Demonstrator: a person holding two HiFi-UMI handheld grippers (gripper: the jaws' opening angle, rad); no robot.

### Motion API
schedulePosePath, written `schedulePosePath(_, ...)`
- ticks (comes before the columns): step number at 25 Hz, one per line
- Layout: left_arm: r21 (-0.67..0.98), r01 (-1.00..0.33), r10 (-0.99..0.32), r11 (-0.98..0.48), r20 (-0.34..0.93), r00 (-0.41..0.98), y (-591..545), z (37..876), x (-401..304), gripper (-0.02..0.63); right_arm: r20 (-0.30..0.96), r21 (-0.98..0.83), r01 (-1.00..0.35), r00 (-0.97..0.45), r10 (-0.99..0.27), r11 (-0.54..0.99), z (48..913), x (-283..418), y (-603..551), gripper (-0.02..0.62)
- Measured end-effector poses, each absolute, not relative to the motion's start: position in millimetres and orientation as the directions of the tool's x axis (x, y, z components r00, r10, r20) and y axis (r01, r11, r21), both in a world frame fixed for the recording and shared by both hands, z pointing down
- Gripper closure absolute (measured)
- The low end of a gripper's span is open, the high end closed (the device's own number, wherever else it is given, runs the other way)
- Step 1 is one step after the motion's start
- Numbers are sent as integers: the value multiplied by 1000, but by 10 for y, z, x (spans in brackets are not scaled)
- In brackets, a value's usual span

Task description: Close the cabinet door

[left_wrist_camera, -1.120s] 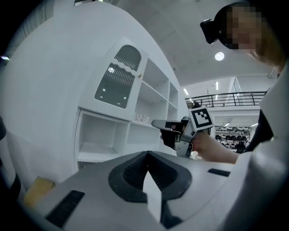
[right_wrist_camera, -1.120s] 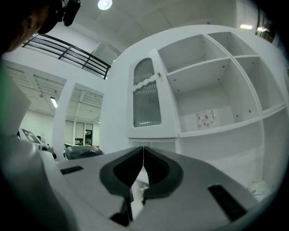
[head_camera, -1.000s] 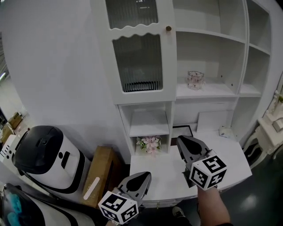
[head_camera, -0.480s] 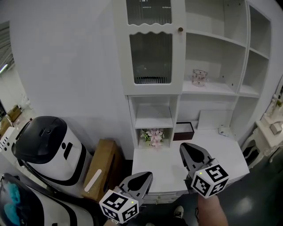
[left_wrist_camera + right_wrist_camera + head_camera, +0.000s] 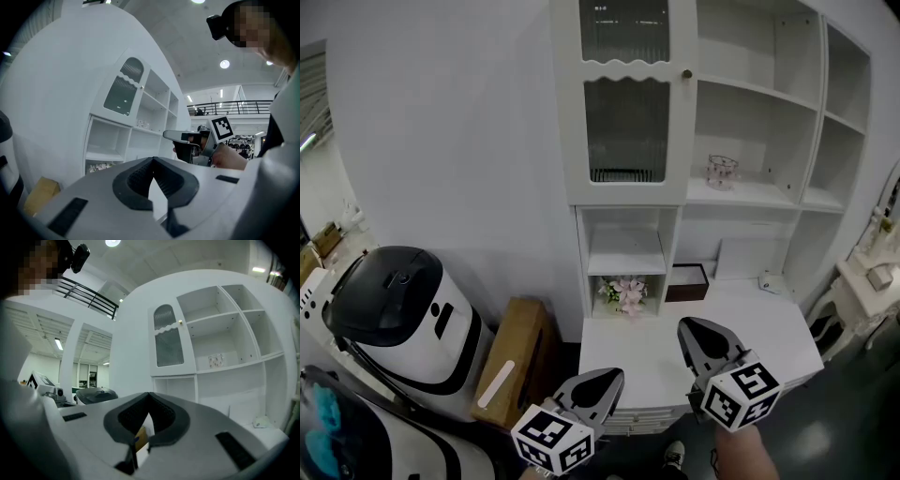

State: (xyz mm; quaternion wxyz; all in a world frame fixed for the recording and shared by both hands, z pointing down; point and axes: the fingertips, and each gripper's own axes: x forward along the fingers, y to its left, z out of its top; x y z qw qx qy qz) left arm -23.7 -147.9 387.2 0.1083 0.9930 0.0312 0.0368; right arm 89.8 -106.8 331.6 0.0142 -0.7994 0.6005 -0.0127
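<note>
The white cabinet door (image 5: 628,103) has ribbed glass panes and a small brass knob (image 5: 686,73). It lies flush with the left column of the shelf unit, above the desk. Both grippers hang low in the head view, well short of the door. My left gripper (image 5: 602,379) is shut with nothing in it, and so is my right gripper (image 5: 697,332) over the desk's front edge. The door (image 5: 123,91) shows far off in the left gripper view, past my left gripper (image 5: 152,161). In the right gripper view the door (image 5: 168,345) stands beyond my right gripper (image 5: 149,397).
A white desk (image 5: 769,328) juts out under the shelves. Pink flowers (image 5: 623,292), a dark box (image 5: 686,281) and a glass cup (image 5: 721,172) sit in the open shelves. A black-and-white machine (image 5: 394,309) and a cardboard box (image 5: 511,361) stand left of the desk.
Both grippers have drawn back from the cabinet, and the right one has sunk lower in the head view. The cabinet looks farther off. The door has not moved.
</note>
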Motion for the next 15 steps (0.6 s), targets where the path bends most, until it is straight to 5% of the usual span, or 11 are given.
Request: schedulePosePath(15, 227, 45, 60, -973, 61, 996, -1517, 3862, -303, 603, 6, -31, -964, 262, -965, -262, 3264, 819, -1143, 591)
